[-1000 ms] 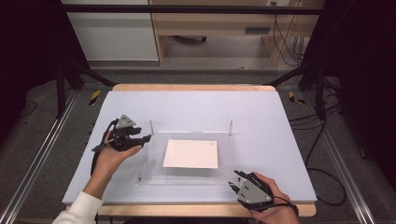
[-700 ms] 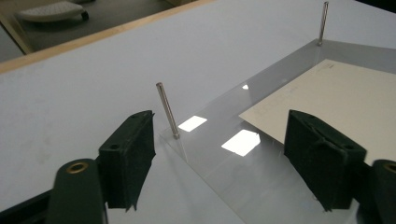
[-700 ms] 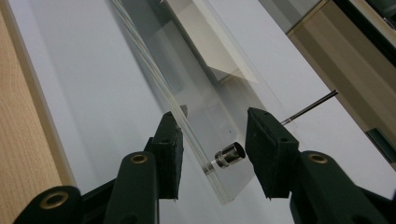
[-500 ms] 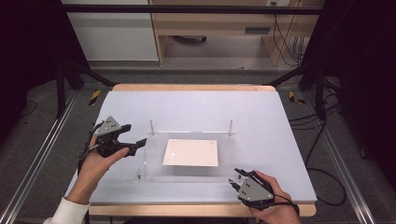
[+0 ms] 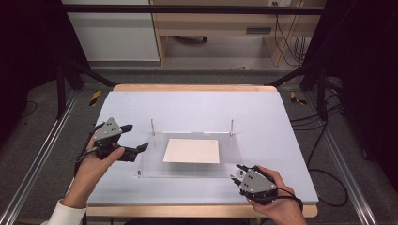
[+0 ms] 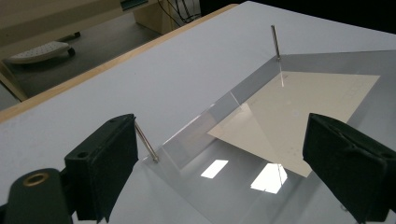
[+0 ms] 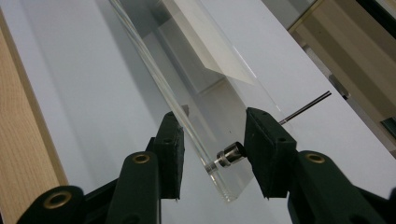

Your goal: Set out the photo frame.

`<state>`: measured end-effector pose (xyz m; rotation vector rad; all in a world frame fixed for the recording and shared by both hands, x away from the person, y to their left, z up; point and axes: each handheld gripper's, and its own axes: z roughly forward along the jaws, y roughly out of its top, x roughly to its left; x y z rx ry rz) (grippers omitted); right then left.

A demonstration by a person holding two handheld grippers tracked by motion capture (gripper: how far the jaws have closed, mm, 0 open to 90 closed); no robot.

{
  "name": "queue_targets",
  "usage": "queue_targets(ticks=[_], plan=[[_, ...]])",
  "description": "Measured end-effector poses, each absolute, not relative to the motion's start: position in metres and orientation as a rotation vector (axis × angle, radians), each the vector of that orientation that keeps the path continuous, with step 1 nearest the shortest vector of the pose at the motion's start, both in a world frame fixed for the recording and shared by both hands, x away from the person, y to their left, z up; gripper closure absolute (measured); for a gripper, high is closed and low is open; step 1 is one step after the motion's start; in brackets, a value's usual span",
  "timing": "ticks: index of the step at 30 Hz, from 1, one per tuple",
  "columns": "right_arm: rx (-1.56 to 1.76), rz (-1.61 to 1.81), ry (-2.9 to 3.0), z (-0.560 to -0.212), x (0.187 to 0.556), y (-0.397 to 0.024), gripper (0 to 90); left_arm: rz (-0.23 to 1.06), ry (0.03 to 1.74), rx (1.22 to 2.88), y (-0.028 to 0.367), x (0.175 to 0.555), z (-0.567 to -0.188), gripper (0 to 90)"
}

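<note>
Left gripper [image 5: 133, 139], jaws just opened wide, empty, drawn back from clear acrylic plate [image 5: 150, 161]; right gripper [image 7: 212, 140] straddles plate's corner with steel standoff [image 7: 229, 154], contact apparently not made; release looks complete.

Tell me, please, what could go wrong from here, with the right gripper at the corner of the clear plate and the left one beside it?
The right gripper straddles the clear plate at one near corner beside a small metal stud; a grip there alone could slip or tilt the plate. The cream sheet might then slide. The left gripper, jaws just opened wide and holding nothing, is close to a thin upright pin and could knock it.
</note>
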<state>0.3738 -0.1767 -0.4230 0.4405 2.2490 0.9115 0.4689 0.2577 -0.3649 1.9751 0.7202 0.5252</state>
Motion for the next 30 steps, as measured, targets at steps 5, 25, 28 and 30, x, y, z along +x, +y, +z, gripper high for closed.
queue_targets(ticks=[5,25,28,30], plan=[[0.452,0.918,2.267,-0.417,0.378,-0.177,58.8,0.525,0.683,1.981,0.253,0.463,-0.354,10.2],[0.5,0.96,2.301,-0.4,0.389,-0.18,58.8,0.621,0.447,2.199,0.219,0.406,-0.335,12.3],[0.514,0.971,2.302,-0.397,0.391,-0.18,58.8,0.632,0.408,2.235,0.215,0.397,-0.341,15.0],[0.523,0.975,2.303,-0.396,0.392,-0.181,58.8,0.634,0.398,2.248,0.212,0.393,-0.346,17.4]])
